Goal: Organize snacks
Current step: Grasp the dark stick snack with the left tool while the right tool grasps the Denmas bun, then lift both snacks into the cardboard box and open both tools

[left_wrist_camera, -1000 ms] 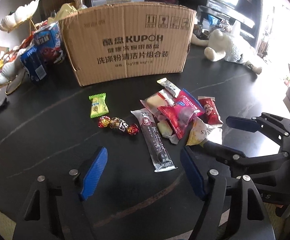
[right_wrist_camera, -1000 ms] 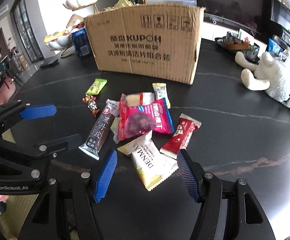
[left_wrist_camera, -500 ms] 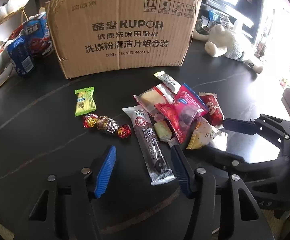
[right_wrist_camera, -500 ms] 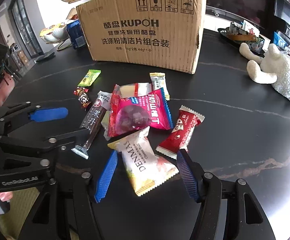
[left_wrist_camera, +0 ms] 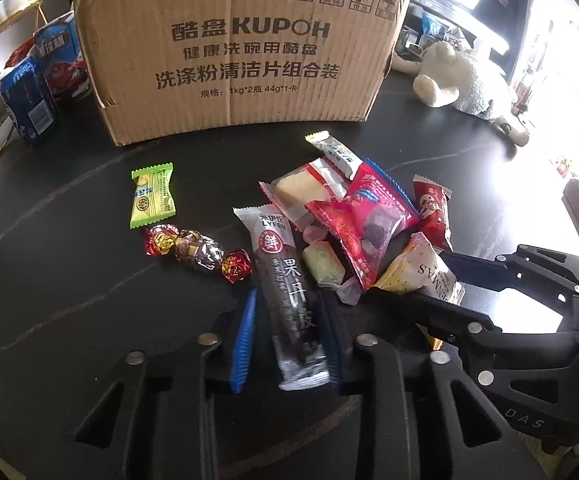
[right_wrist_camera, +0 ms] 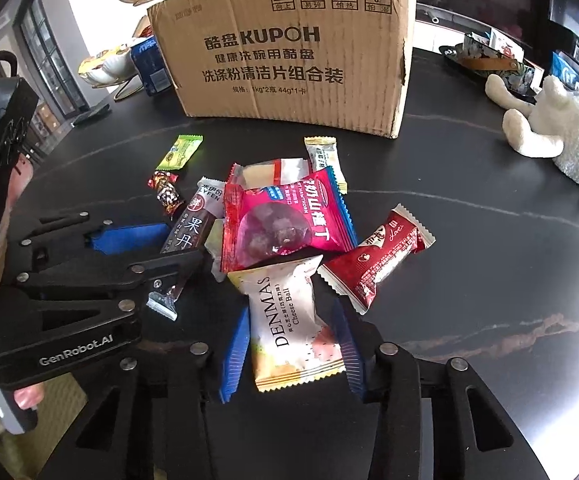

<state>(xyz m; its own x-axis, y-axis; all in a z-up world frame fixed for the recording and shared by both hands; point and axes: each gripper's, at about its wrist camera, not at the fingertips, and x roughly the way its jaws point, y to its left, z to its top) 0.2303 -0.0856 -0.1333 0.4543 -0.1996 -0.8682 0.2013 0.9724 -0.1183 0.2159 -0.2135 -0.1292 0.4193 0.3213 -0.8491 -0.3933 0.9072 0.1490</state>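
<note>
A dark, veined worktop [left_wrist_camera: 69, 300] holds a loose heap of wrapped snacks in front of a cardboard box [left_wrist_camera: 245, 52]. The box stands upright just behind the heap, most likely as the place the snacks are meant to go. Its front reads "KUPOH" above lines of Chinese text, with "1kg*2" and "44g*1" in small print, the stamp "20271128 DP09", and four shipping symbols along the top edge.

The left hand-held gripper [left_wrist_camera: 289, 336] has its blue pads on either side of a long dark bar [left_wrist_camera: 289, 292], which lies at the near left edge of the heap and is marked "LYFEN" with large Chinese characters. The pads are narrowly spread around the bar; it is hard to tell whether they press it yet.

The right hand-held gripper [right_wrist_camera: 293, 348] straddles a pale pouch [right_wrist_camera: 293, 324] at the near front of the heap, printed "DENMAS Cheese Ball". Its pads sit close beside the pouch, apparently not yet squeezing.

Both tools seem lined up to lift one snack each from the near edge, where the packets are easiest to reach.

Left of the heap lie a green sweet [left_wrist_camera: 152, 196] and a foil-wrapped candy [left_wrist_camera: 195, 250]. A pink packet [right_wrist_camera: 285, 224] tops the heap, and a red packet [right_wrist_camera: 381, 256] reading "Love" lies to its right. A white plush toy [right_wrist_camera: 561, 136] sits right of the box.
</note>
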